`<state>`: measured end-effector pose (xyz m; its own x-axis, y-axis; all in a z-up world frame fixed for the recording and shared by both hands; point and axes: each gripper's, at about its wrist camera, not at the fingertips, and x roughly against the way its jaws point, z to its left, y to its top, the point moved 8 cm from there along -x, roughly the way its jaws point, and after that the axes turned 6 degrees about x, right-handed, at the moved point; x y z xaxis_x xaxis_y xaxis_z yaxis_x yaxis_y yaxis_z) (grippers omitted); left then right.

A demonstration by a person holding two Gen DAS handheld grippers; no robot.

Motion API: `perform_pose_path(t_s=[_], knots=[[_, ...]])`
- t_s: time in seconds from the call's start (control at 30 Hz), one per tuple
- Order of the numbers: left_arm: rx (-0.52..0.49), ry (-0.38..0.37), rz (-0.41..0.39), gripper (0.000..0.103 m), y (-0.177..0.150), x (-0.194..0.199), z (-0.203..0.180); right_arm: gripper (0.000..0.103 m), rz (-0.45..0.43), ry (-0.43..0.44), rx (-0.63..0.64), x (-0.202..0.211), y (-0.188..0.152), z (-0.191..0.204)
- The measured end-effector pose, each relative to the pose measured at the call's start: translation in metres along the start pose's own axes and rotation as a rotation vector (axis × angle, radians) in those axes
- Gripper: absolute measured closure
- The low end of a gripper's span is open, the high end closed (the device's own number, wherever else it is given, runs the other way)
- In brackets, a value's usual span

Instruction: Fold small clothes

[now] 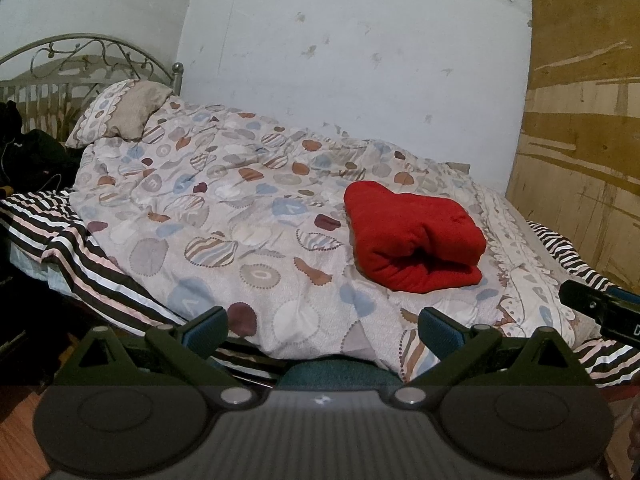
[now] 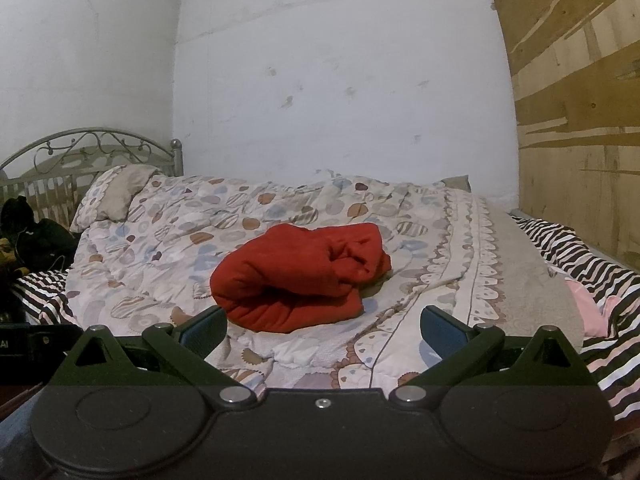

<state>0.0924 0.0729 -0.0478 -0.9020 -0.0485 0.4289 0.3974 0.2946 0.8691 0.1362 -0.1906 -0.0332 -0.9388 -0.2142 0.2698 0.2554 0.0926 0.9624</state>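
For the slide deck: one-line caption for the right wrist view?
Open right gripper faces a folded red fleece garment lying on the heart-patterned quilt, untouched.

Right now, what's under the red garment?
The red garment lies folded on the patterned quilt, both grippers open and clear of it. Whatever lies beneath it is covered; only quilt shows around its edges.

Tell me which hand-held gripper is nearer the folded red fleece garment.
Right. The right hand-held gripper sits just before the folded red fleece garment; the left hand-held gripper is back and leftward.
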Motion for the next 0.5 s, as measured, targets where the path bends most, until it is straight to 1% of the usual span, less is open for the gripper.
perform_pose_path(t_s=[0.5], knots=[[0.004, 0.002, 0.001, 0.000, -0.0009, -0.0003, 0.0012, 0.000, 0.001, 0.001, -0.001, 0.0004, -0.0001, 0.0000]])
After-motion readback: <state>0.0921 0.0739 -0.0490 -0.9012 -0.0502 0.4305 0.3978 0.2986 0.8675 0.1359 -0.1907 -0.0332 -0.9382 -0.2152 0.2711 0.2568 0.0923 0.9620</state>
